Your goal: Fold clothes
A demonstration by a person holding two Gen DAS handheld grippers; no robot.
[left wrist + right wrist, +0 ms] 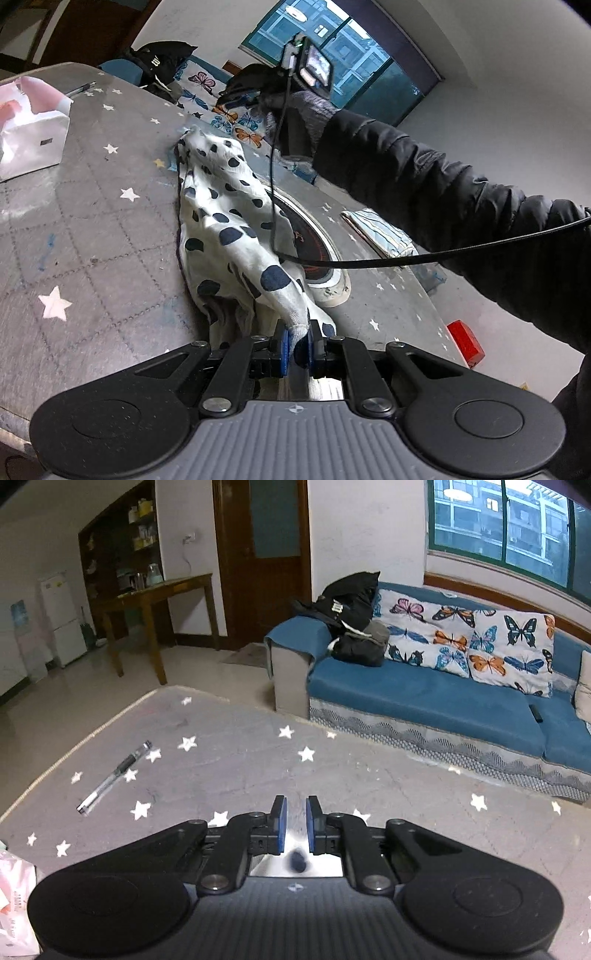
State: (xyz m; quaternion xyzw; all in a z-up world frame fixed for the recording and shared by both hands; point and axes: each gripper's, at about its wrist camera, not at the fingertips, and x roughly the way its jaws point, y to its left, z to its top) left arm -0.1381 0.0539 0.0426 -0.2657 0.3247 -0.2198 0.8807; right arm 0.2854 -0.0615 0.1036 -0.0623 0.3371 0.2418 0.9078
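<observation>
- Left wrist view: the spotted garment (229, 221) lies in a long bunched ridge across the starred desk (92, 229), one end caught between my left gripper (298, 341) fingers, which are clamped on the cloth. I judge it is held like this so the piece can be drawn out straight before a fold.
- The far end of the garment sits under my other hand, where the right gripper (236, 96) reaches over it on a dark sleeve (424, 184).
- In the right wrist view my right gripper (296, 821) fingers stand slightly apart; a scrap of spotted cloth shows low between them, and I cannot tell whether they pinch it.
- Off to the side: a round dark plate (310, 240), a pen (114, 777), a white bag (33, 136), all clear of the cloth.
</observation>
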